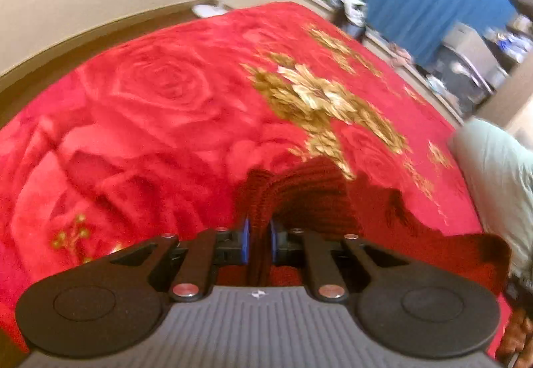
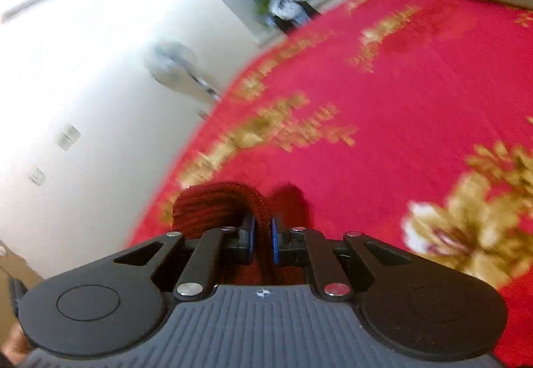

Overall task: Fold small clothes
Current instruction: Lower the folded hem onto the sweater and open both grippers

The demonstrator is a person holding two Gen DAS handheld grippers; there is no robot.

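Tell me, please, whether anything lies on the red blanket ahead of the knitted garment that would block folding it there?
Nothing visible does. Both tongs, left and right, are shut on the dark red knit garment, and the red blanket ahead looks bare. A pale pillow lies off to the side.

Bright, motion-blurred, fisheye-warped edges.

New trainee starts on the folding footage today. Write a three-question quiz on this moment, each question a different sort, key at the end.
1. True or false: the left tongs are shut on the dark red knit garment.
2. What pattern covers the red blanket? A) stripes B) roses and gold flowers C) checks
3. Fill in: the right tongs pinch a fold of the ____ garment.

Key: 1 true; 2 B; 3 dark red knit.
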